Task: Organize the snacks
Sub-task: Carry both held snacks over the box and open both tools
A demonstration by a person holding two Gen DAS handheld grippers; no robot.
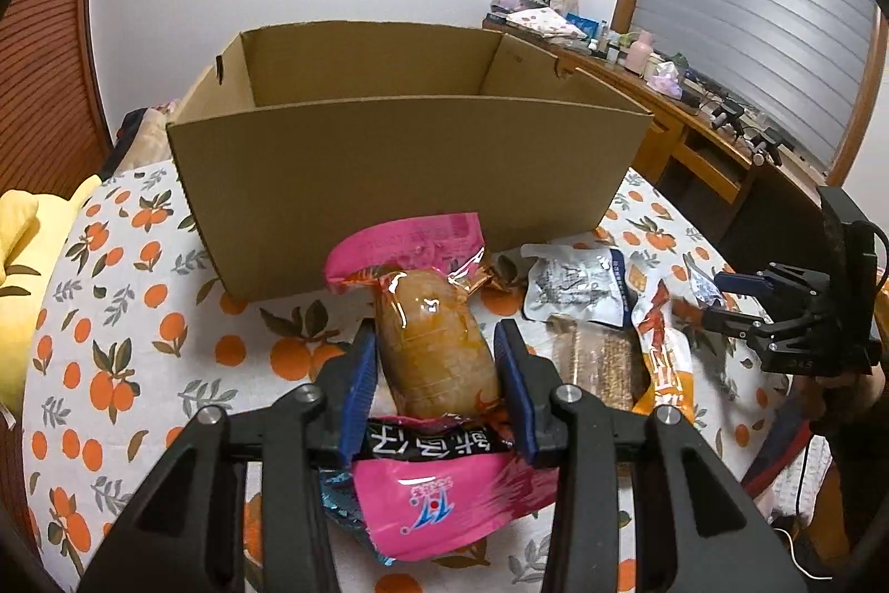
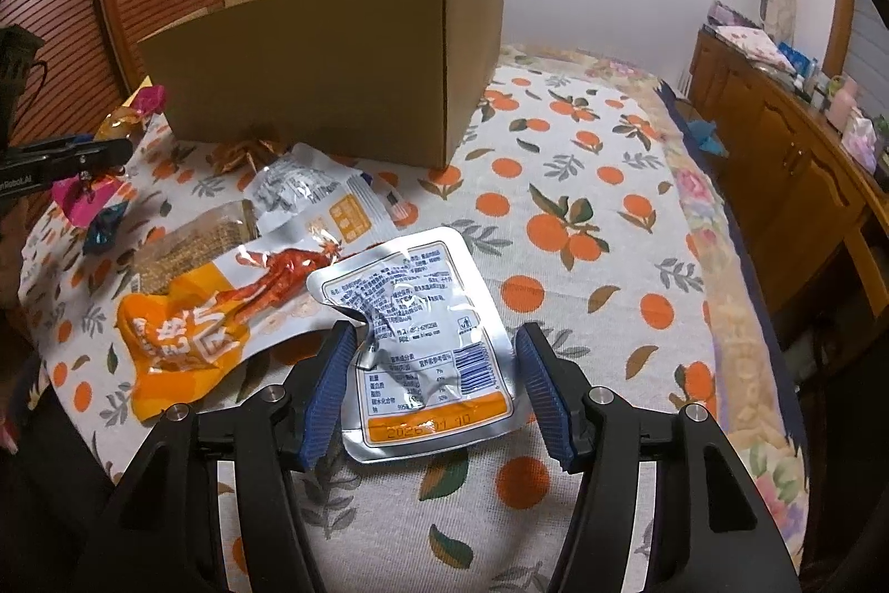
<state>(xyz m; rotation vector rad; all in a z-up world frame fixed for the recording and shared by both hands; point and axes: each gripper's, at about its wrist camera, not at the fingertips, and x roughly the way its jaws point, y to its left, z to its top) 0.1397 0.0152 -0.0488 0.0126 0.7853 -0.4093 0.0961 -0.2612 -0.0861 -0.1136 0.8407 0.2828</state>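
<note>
Gripping the pink sausage pack (image 1: 436,348) mid-body just above the tablecloth (image 1: 133,315) w/ box (image 1: 400,159) behind, left gripper (image 1: 439,387) is clamped on it, slick film but firm inside; right gripper (image 2: 439,390) apart around the thin, floppy silver pouch (image 2: 416,343).

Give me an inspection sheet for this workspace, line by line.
Surface: orange-print cloth, partly covered.
Job's things: open cardboard box; pink sausage pack; silver pouch; orange pack; cracker pack; white pouch.
Clutter: yellow cushion.
Grippers: left tool shut on the sausage pack; right tool astride the silver pouch, not pressing.
Cables: black and white leads.
Surroundings: wooden sideboard, crowded.
</note>
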